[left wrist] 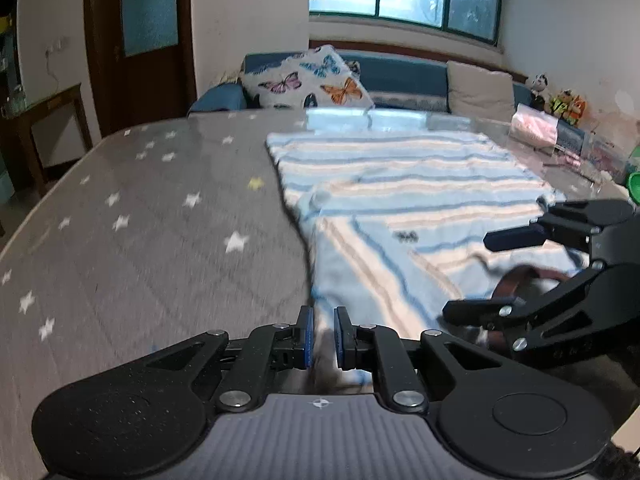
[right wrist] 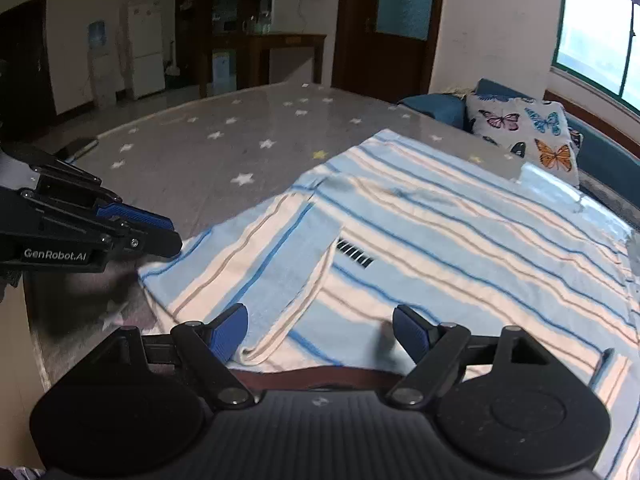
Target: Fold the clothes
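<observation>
Left gripper [left wrist: 322, 338], jaws nearly shut on the shirt's [right wrist: 440, 232] near-left corner at the table [left wrist: 140, 220] edge; right gripper [right wrist: 320, 330] spread wide over the near hem.

Both grippers matte black, silver screws, ribbed grey housing; left gripper [left wrist: 323, 338] and right gripper [right wrist: 320, 330] blue-padded; "GenRobot.AI" in white lettering.
</observation>
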A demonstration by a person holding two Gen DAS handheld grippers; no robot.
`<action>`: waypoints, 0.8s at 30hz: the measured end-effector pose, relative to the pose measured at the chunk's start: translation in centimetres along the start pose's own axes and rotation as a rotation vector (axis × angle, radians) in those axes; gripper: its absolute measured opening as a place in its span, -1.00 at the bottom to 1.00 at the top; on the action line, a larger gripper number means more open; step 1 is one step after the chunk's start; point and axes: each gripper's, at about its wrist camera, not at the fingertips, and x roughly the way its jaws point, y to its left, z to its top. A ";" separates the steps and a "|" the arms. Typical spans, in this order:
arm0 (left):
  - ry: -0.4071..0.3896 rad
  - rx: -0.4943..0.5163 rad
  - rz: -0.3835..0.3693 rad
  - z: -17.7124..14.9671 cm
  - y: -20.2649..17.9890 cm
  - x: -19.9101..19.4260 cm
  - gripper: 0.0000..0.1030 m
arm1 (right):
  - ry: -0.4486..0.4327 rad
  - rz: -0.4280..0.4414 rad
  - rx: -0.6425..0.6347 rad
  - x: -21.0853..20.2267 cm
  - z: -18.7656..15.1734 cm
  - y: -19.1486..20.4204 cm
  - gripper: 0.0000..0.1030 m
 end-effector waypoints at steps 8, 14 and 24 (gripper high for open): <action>-0.004 -0.010 -0.025 3.6 -1.1 3.5 -0.74 | 0.024 0.000 0.026 0.5 -0.3 -0.8 0.59; 0.038 -0.006 -0.025 4.6 -1.4 6.7 -0.74 | -0.005 -0.027 0.053 -0.8 0.0 -2.4 0.59; 0.040 -0.013 -0.016 4.1 -1.5 7.1 -0.71 | -0.056 -0.129 0.129 -5.1 -1.3 -7.1 0.59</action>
